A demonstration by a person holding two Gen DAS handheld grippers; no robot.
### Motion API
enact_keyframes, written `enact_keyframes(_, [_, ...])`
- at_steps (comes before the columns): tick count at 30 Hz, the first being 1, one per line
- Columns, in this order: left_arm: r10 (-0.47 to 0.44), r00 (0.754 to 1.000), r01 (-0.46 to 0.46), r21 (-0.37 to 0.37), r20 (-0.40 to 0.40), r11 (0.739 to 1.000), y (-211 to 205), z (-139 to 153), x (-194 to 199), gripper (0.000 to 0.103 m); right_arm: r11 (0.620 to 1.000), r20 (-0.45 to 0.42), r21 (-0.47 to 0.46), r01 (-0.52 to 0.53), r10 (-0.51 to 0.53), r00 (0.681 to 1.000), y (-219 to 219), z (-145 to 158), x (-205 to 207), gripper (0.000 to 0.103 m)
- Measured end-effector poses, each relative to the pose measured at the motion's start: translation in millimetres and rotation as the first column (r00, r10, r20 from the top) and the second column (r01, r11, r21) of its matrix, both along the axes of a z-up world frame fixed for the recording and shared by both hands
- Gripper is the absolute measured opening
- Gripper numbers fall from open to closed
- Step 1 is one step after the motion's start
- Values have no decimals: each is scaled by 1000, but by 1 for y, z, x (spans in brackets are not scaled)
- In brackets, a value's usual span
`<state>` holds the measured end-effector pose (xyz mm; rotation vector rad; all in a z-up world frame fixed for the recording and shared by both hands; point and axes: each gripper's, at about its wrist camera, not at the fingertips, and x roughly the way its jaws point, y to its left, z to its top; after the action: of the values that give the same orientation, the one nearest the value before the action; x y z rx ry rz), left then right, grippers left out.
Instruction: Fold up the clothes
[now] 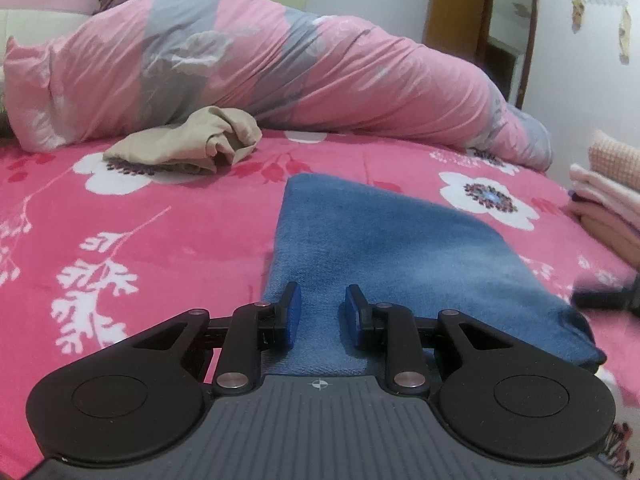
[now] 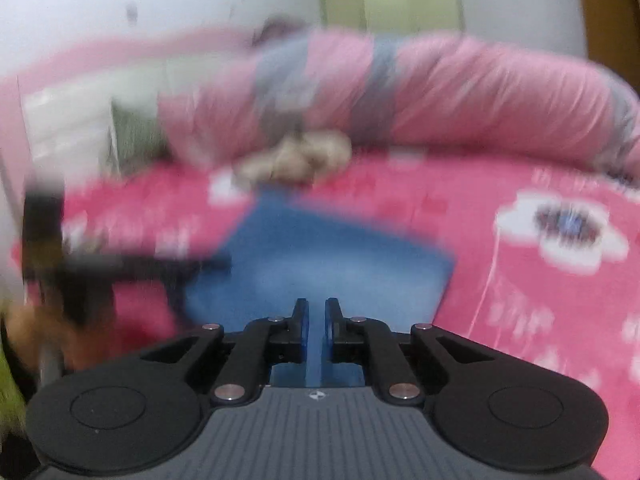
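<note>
The left gripper point(image 1: 322, 312), low in the centre of its own frame, has its jaws spread with nothing between them, hovering over the near edge of the blue garment point(image 1: 384, 240). The right gripper point(image 2: 316, 322), bottom centre of the blurred right wrist view, has its jaws drawn close with a narrow gap showing blue behind; whether a fold of cloth is pinched there I cannot tell. The blue garment point(image 2: 320, 264) lies flat on the pink floral bedspread point(image 1: 120, 240), filling the middle of both frames, with straight edges and a neat left side, so it looks already doubled over at least once. A crumpled beige garment point(image 1: 188, 142) sits further back, upper left of centre, against the rolled pink and grey quilt point(image 1: 280, 60). At the right edge of the left wrist view is a stack of folded pale clothes point(image 1: 604, 200).

The blue piece looks like thick fleece or towelling: soft, light, limp, not slippery, likely to sag and drag on the plush bedspread. Taking it at the near corners, pinching all layers together, seems the safest hold, since a grip on the top layer alone would peel the fold open
</note>
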<state>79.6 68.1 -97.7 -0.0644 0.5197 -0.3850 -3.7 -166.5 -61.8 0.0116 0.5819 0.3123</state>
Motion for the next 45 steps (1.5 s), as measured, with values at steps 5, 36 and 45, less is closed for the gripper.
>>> enact_keyframes(5, [1, 1000, 0, -30, 11, 1000, 3, -3, -1, 26, 999, -14, -10, 50, -50, 999, -7, -13, 14, 9])
enact_keyframes(36, [-22, 1000, 22, -221, -1, 975, 30, -18, 5, 28, 952, -86, -68, -300, 294, 952, 91, -8, 171, 8])
enact_keyframes(45, [-22, 1000, 20, -236, -5, 972, 32, -19, 6, 29, 961, -105, -35, -276, 271, 957, 99, -14, 199, 8])
